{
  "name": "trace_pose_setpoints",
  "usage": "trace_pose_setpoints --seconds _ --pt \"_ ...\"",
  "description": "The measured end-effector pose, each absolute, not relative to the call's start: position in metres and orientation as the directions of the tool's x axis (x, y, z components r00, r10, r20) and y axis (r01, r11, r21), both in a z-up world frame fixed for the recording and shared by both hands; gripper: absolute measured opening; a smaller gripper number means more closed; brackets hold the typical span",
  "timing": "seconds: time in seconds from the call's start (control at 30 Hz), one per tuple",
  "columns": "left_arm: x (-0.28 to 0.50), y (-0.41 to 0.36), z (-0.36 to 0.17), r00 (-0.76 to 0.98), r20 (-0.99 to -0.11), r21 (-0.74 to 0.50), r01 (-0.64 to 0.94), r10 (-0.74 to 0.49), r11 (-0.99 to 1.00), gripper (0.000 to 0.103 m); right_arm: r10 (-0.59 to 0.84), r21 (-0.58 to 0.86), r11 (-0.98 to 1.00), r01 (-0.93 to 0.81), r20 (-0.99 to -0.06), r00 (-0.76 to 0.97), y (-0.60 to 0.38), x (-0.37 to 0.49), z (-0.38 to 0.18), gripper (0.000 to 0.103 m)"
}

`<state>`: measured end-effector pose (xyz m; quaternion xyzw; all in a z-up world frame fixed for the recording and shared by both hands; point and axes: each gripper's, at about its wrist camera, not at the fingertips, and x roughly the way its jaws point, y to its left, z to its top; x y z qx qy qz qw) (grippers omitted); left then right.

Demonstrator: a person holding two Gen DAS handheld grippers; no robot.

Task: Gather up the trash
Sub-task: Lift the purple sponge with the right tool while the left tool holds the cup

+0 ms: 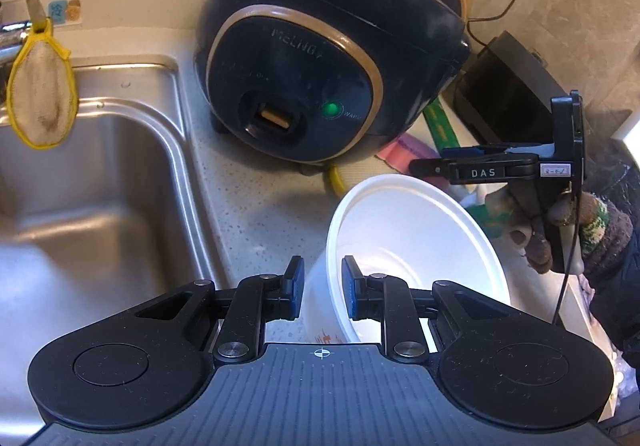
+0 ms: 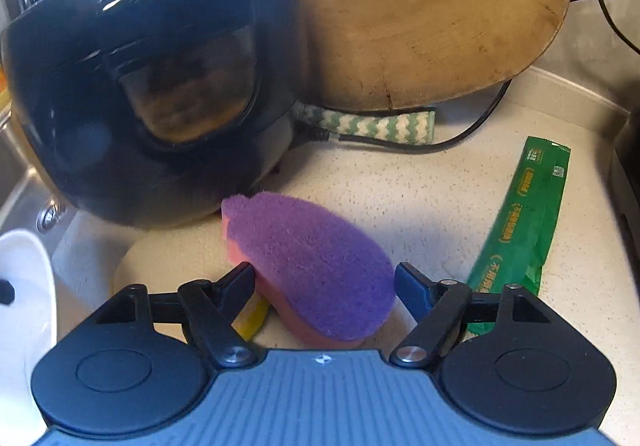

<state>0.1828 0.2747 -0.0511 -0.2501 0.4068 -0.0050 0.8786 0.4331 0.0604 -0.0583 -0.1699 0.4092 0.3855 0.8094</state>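
White paper bowl [image 1: 416, 246] tilted on the counter [image 1: 256, 206] just right of the sink [image 1: 92, 182], rim pinched by the left gripper [image 1: 319, 286], one pad inside the wall, one outside. Thin grip on a light bowl: likely to slip or buckle if lifted fast, spilling whatever is collected inside. Green wrapper [image 2: 520, 222] flat on the counter, right of the purple sponge [image 2: 316, 266]. Right gripper [image 2: 325, 284] wide open, empty, straddling the sponge rather than the wrapper. Risk of closing on the sponge by mistake. Flat wrapper hard to pinch. Rice cooker [image 2: 152, 86] and its cord [image 2: 400, 146] close behind, easy to knock or snag.
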Motion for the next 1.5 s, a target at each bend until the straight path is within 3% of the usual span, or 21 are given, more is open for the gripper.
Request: trace_pose_setpoints --seconds 0.07,0.13,0.17,0.2,0.23,0.37,0.47,0.5,0.53,0.6,0.73,0.9,1.07,1.13,1.33,1.5 --pt "0.185 0.274 -0.053 0.662 -0.718 -0.439 -0.194 -0.213 0.877 0.023 0.487 0.07 0.674 -0.736 -0.791 0.371 0.056 0.431 -0.055 0.075" --pt "0.187 0.27 -0.054 0.656 -0.724 -0.431 -0.192 -0.211 0.882 0.023 0.509 0.13 0.703 -0.7 -0.779 0.366 0.047 0.427 -0.046 0.05" --pt "0.188 0.268 -0.054 0.653 -0.728 -0.424 -0.191 -0.208 0.885 0.023 0.528 0.164 0.71 -0.684 -0.768 0.364 0.041 0.424 -0.039 0.042" --pt "0.189 0.266 -0.054 0.651 -0.732 -0.415 -0.19 -0.202 0.89 0.023 0.549 0.202 0.715 -0.669 -0.756 0.357 0.033 0.42 -0.032 0.026" --pt "0.19 0.263 -0.054 0.649 -0.735 -0.405 -0.19 -0.195 0.894 0.023 0.562 0.227 0.718 -0.658 -0.747 0.356 0.026 0.415 -0.025 0.019" --pt "0.191 0.258 -0.055 0.648 -0.739 -0.397 -0.196 -0.186 0.897 0.023 0.556 0.208 0.726 -0.656 -0.738 0.383 0.007 0.391 -0.011 0.019" --pt "0.191 0.257 -0.055 0.649 -0.738 -0.4 -0.202 -0.184 0.894 0.023 0.512 0.095 0.729 -0.678 -0.732 0.449 0.004 0.377 -0.008 0.024" --pt "0.191 0.257 -0.054 0.649 -0.739 -0.399 -0.203 -0.183 0.894 0.023 0.497 0.057 0.728 -0.684 -0.73 0.469 0.004 0.375 -0.008 0.041" --pt "0.19 0.256 -0.054 0.648 -0.739 -0.398 -0.201 -0.183 0.895 0.023 0.489 0.034 0.728 -0.684 -0.726 0.485 0.004 0.374 -0.009 0.064" --pt "0.19 0.256 -0.053 0.647 -0.74 -0.398 -0.198 -0.186 0.896 0.023 0.493 0.021 0.725 -0.688 -0.713 0.499 0.003 0.377 -0.013 0.077" --pt "0.191 0.26 -0.057 0.639 -0.743 -0.405 -0.195 -0.197 0.893 0.023 0.499 0.05 0.709 -0.704 -0.741 0.45 0.014 0.403 -0.03 0.077" --pt "0.193 0.267 -0.063 0.631 -0.745 -0.422 -0.195 -0.216 0.886 0.023 0.496 -0.013 0.634 -0.773 -0.761 0.419 0.041 0.431 -0.056 0.077" --pt "0.195 0.266 -0.066 0.615 -0.759 -0.412 -0.196 -0.216 0.89 0.023 0.481 0.037 0.641 -0.766 -0.797 0.364 0.056 0.452 -0.075 0.077" --pt "0.197 0.264 -0.068 0.609 -0.766 -0.404 -0.203 -0.208 0.892 0.023 0.491 0.06 0.67 -0.74 -0.783 0.381 0.051 0.45 -0.072 0.068" --pt "0.206 0.259 -0.075 0.604 -0.769 -0.396 -0.192 -0.21 0.898 0.024 0.501 0.108 0.733 -0.672 -0.754 0.425 0.023 0.415 -0.043 0.067" --pt "0.205 0.256 -0.076 0.621 -0.754 -0.406 -0.182 -0.215 0.896 0.02 0.441 0.046 0.791 -0.61 -0.734 0.517 -0.002 0.359 -0.016 0.067"
